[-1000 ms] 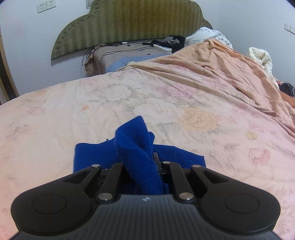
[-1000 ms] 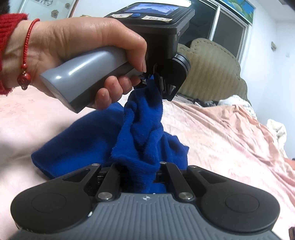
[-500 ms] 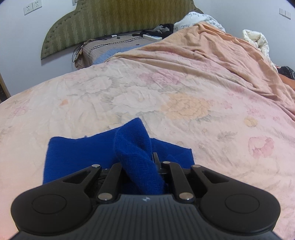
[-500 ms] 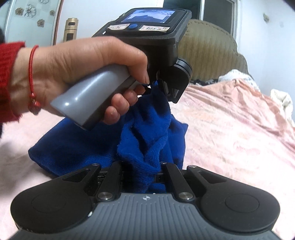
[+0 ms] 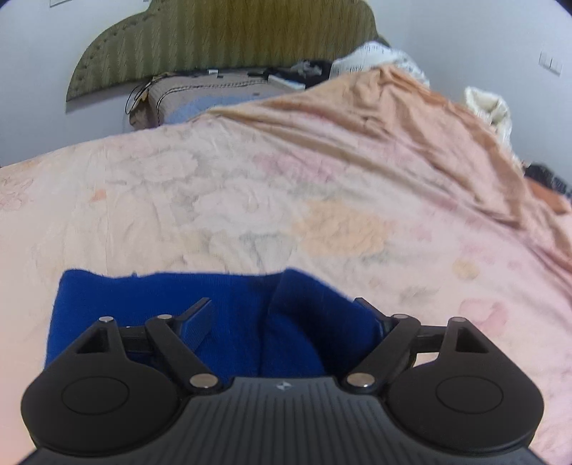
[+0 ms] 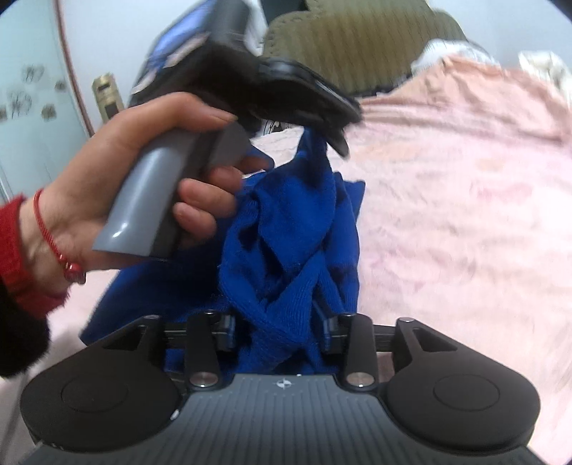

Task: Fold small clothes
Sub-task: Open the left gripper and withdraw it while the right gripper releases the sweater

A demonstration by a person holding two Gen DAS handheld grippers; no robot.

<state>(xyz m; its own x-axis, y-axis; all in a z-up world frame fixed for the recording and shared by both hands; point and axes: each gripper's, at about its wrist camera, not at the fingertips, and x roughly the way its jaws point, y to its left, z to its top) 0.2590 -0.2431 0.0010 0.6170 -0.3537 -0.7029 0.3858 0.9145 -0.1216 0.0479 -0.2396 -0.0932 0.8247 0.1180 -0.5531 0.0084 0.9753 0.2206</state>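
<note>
A blue knit garment (image 5: 228, 304) lies partly folded on the pink floral bedspread (image 5: 250, 200). My left gripper (image 5: 282, 316) hovers low over its near edge. Its jaws are opening and stand wide apart, with a raised fold of the garment between them and neither pad touching it. In the right wrist view the blue garment (image 6: 293, 229) is bunched up in a twisted ridge. My right gripper (image 6: 279, 331) is opening too, with that ridge lying loosely between its fingers. The ridge rises to the blurred tips of the left gripper, which a hand (image 6: 150, 171) holds.
A green padded headboard (image 5: 221, 32) and a brown pillow (image 5: 207, 93) stand at the far end of the bed. An orange-pink blanket (image 5: 411, 136) is heaped on the right, with white bedding (image 5: 489, 107) behind it. A red sleeve (image 6: 14, 250) is at the left.
Both grippers have let go of the blue garment: their jaws were shut on it and now stand apart. The left gripper sank toward the bed. The right gripper rolled and moved sideways.
</note>
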